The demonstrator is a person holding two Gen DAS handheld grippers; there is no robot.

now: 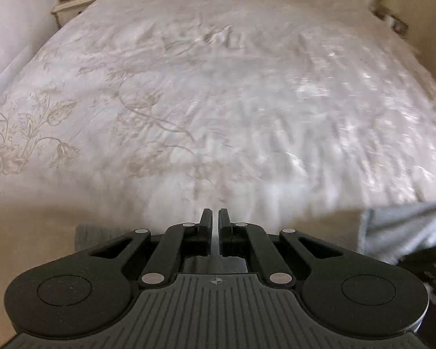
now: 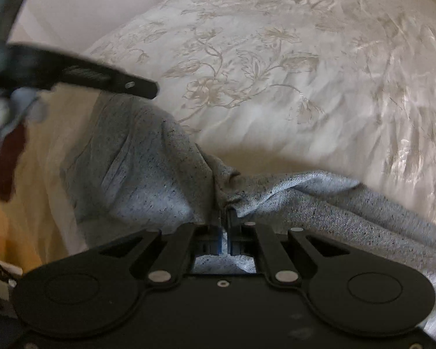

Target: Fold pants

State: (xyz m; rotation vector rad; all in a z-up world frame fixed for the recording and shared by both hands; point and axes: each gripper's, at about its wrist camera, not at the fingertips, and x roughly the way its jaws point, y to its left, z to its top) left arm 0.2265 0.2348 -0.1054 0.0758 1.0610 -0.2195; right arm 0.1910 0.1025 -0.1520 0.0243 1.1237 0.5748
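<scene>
The grey pants [image 2: 136, 174] are being pinched near a bunched seam by the right gripper [image 2: 224, 212], pads pressed together on the fabric, probably so the heap can be lifted off the near edge of the bed; most of the cloth is draped over that edge, with one part trailing off to the right. The left gripper [image 1: 215, 218] is being held with its jaws pressed together on nothing, aimed out over the floral bedspread [image 1: 218, 101]; that open stretch is likely being lined up as the spot for spreading the pants flat before any fold is made.
</scene>
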